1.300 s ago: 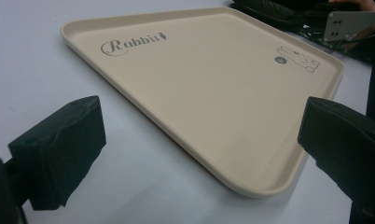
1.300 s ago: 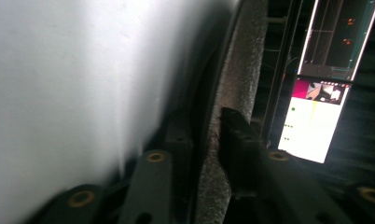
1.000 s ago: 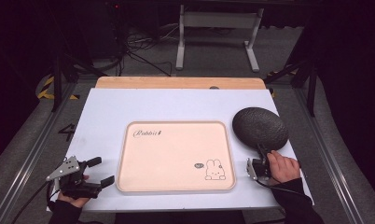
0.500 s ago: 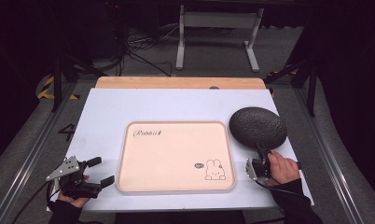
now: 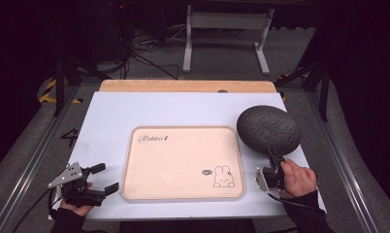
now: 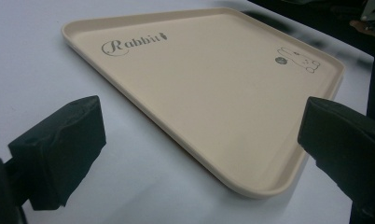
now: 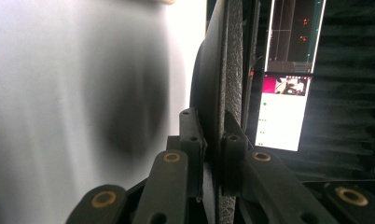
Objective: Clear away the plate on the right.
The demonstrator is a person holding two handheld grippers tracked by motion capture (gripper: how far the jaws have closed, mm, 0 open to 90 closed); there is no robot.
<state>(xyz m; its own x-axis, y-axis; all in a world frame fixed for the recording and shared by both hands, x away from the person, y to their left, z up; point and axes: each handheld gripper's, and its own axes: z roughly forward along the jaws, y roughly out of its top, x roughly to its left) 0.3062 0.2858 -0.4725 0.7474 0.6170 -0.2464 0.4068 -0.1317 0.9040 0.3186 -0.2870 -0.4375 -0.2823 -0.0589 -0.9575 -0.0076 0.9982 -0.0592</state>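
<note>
A dark speckled plate is held tilted above the white table, just right of a cream tray printed with "Rabbit" and a small bunny. My right gripper is shut on the plate's near rim; in the right gripper view the plate stands edge-on between the closed jaws of my right gripper. My left gripper rests open at the table's front left, its jaws pointing at the tray's near left corner. In the left gripper view the tray lies empty beyond the spread pads.
The white table has a wooden strip along its far edge. A metal stand and cables lie on the floor behind. In the right gripper view a lit screen glows beyond the plate.
The plate has moved slightly left and up with my right gripper, closer to the tray's right edge. The left gripper has stayed in place.
</note>
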